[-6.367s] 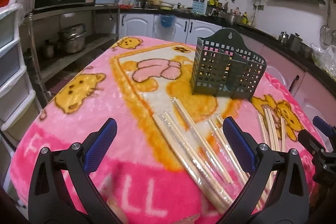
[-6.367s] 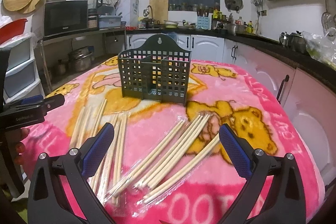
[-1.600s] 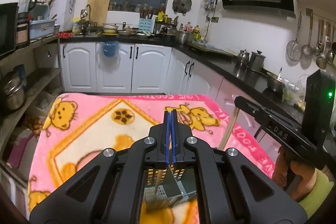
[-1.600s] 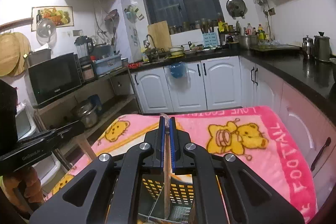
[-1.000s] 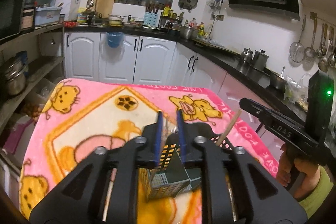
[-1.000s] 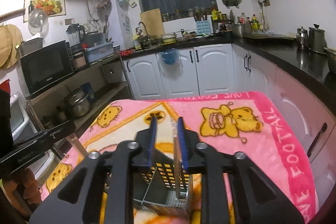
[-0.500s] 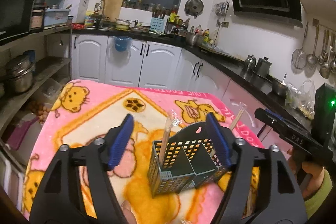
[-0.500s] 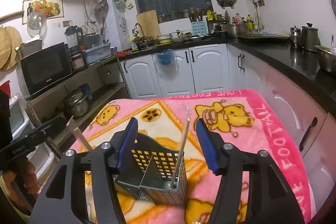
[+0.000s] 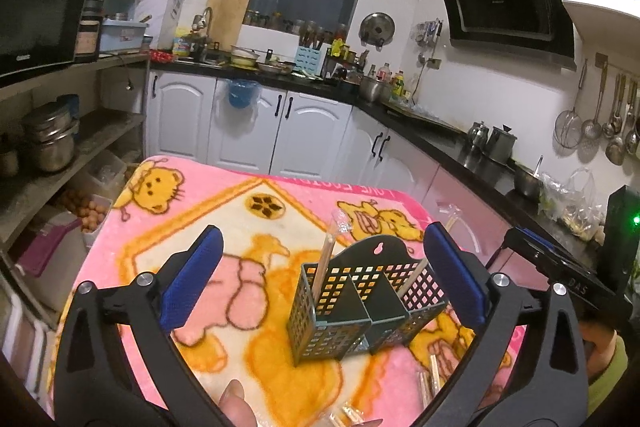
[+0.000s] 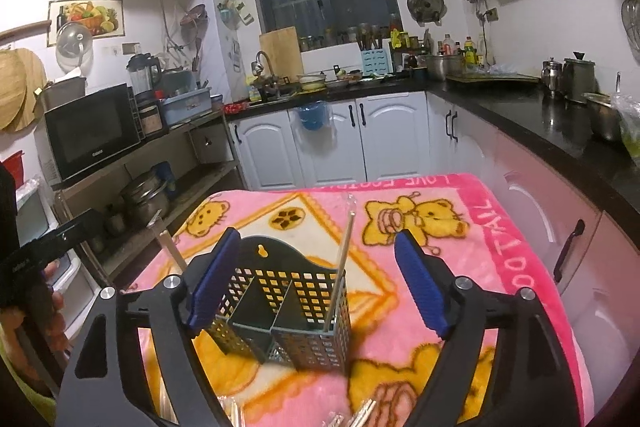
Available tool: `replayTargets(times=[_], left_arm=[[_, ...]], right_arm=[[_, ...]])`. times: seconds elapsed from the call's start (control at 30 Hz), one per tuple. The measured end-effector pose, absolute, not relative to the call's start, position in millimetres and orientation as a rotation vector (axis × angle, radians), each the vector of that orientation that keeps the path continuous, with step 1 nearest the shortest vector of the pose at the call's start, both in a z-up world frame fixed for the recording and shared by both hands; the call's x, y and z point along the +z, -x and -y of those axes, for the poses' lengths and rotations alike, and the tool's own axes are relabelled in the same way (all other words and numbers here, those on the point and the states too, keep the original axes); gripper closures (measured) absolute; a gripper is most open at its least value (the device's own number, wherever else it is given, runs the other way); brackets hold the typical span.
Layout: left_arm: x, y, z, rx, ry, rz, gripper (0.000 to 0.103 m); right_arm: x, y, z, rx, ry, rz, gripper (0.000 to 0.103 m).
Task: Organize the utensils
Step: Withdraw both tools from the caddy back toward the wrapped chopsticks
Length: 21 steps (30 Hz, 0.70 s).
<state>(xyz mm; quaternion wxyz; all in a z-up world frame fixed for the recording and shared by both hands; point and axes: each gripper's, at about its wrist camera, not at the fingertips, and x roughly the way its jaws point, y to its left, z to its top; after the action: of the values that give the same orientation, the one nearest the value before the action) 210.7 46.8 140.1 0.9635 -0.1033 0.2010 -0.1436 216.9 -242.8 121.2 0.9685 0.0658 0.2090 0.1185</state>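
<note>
A dark green perforated utensil holder (image 9: 340,323) (image 10: 312,331) stands on the pink cartoon blanket (image 9: 160,195). One wrapped chopstick pair (image 9: 325,263) stands in its left compartment. Another wrapped pair (image 10: 340,267) leans in the right compartment (image 9: 414,277). My left gripper (image 9: 320,283) is just in front of the holder. Its jaws are opening and touch nothing. My right gripper (image 10: 318,279) is also in front of the holder, jaws opening, pads clear of the holder and the sticks. More wrapped chopsticks (image 9: 430,379) (image 10: 360,415) lie on the blanket below the holder.
White cabinets (image 10: 360,143) and a black counter (image 10: 560,131) run behind and to the right of the table. A shelf rack with a microwave (image 10: 92,131) and pots stands at the left. The blanket's far edge (image 10: 400,181) drops off toward the cabinets. A fingertip (image 9: 236,403) shows at the bottom.
Both grippers were shut on wrapped chopstick pairs above the holder. They have let go, the pairs now stand in the compartments, and both grippers have drawn back with jaws spreading.
</note>
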Motion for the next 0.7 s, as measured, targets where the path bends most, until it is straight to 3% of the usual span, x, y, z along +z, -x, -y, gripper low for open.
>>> replayTargets(times=[0.7], left_arm=[[111,-169,-54,-0.277,0.230,-0.479,0.011]], right_arm=[[92,-170,250,0.251,-0.117,-0.486,0.023]])
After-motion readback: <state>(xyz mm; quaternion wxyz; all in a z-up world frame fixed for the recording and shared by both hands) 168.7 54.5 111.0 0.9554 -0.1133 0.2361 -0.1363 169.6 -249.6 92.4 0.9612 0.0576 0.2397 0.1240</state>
